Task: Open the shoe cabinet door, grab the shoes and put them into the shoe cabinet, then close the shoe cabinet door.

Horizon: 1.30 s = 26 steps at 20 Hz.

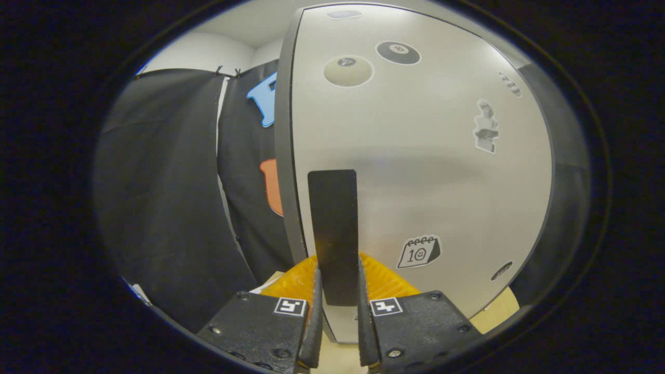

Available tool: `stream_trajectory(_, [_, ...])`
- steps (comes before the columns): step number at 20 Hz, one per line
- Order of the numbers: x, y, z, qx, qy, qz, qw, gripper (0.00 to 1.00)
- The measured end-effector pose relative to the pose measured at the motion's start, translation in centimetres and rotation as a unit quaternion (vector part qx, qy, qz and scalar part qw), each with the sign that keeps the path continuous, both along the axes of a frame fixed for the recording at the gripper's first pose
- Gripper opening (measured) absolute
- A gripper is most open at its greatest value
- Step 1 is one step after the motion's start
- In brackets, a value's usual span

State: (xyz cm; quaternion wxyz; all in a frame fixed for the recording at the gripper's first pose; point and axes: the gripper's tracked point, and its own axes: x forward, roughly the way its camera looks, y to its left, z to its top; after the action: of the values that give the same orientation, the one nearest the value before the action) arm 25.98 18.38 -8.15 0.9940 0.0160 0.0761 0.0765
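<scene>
The shoe cabinet door [415, 156] is a pale silvery panel with several stickers, close in front of me. A flat black handle [333, 228] stands upright near the door's left edge. My gripper [337, 270] is shut on this handle, one finger pressing on each side of its lower part. The door's dark left edge [284, 156] faces me, but I cannot tell how far the door stands ajar.
The booth's black cloth wall [166, 197] hangs to the left of the door. A strip of light wooden surface [499, 311] shows below the door on the right. A white wall [208, 52] rises above the cloth.
</scene>
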Motion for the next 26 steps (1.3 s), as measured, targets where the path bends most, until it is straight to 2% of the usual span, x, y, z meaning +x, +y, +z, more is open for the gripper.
stream_trajectory(4, [-2.9, -0.4, -0.2, -0.003, -0.001, 0.025, 1.000, 0.27])
stream_trajectory(16, [-17.6, -7.4, -0.8, 0.007, 0.000, 0.091, 0.996, 0.23])
stream_trajectory(22, [-23.4, -13.6, -1.1, 0.006, -0.004, 0.086, 0.996, 0.21])
stream_trajectory(26, [-27.6, -18.6, -1.0, 0.005, -0.003, 0.066, 0.998, 0.19])
